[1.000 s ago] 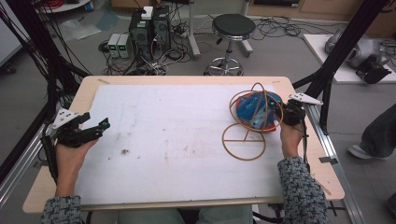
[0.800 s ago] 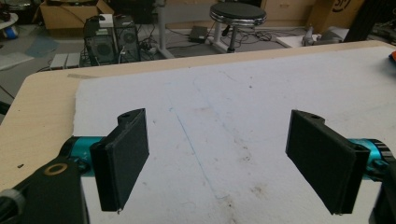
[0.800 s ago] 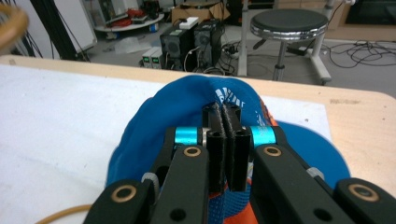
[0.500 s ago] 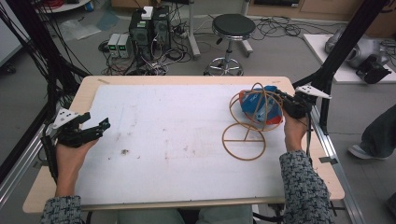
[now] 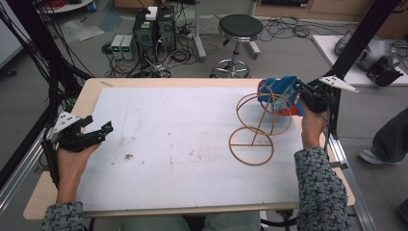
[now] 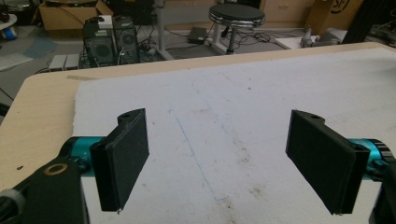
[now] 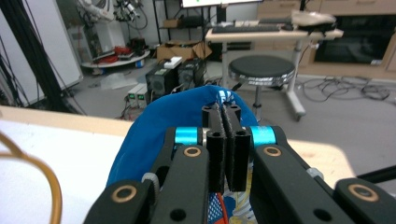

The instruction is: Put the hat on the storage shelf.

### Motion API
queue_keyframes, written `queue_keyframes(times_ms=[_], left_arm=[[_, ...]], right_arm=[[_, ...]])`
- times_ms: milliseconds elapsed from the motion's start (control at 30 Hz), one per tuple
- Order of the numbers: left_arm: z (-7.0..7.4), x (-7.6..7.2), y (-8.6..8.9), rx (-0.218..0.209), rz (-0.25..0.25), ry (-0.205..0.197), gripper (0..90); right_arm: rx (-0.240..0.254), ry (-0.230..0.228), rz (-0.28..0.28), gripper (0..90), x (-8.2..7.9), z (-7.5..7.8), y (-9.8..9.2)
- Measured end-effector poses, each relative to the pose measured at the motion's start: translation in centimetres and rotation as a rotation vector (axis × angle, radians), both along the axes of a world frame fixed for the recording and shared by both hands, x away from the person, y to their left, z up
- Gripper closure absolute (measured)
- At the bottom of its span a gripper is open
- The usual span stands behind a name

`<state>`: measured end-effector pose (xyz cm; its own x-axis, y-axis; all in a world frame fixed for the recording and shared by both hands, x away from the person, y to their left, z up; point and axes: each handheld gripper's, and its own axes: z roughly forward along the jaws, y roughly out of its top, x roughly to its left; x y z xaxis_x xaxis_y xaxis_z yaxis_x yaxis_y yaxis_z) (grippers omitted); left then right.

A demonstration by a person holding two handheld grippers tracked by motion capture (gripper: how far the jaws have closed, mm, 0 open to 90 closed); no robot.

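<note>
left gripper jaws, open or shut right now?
Open. In the left gripper view the left gripper's two black jaws stand wide apart over the white foam mat, nothing between them.

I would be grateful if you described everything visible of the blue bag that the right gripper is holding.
The blue bag looks like soft, crumpled fabric or thin plastic, with red and patterned parts showing below it. The right gripper has its jaws shut on the bag's upper edge and holds it at the table's far right, among the hoops of a tan wire frame whose round base lies on the white mat. Whether the bag touches the frame cannot be told.
</note>
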<state>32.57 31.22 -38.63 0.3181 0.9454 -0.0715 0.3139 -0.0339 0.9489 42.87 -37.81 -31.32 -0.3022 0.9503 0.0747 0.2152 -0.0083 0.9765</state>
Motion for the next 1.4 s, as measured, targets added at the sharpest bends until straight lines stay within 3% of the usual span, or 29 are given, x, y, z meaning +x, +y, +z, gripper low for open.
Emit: queue_keyframes(times_ms=[133,167,433,1000,1267,1400], left_arm=[[0.1,0.0,0.0,-0.001,-0.001,-0.001,21.4],[0.1,0.0,0.0,-0.001,-0.002,-0.002,21.4],[0.1,-0.1,-0.1,-0.002,-0.008,-0.002,21.4],[0.3,-0.1,-0.2,-0.002,-0.012,-0.008,21.5],[0.3,-0.1,-0.2,-0.002,-0.018,-0.010,21.5],[0.3,-0.1,-0.2,-0.003,-0.018,-0.009,21.5]], right_arm=[[-0.015,-0.032,-0.011,89.1,-0.2,1.8,-0.4],[-0.018,-0.048,-0.017,89.1,-0.4,2.8,-0.5],[-0.035,-0.105,-0.030,89.1,-1.2,5.9,-0.6],[-0.021,-0.185,-0.018,89.1,-3.1,9.6,-0.6],[0.041,-0.201,0.034,89.0,-4.4,10.7,-0.3],[0.039,-0.219,0.054,89.0,-5.3,11.2,-0.2]])
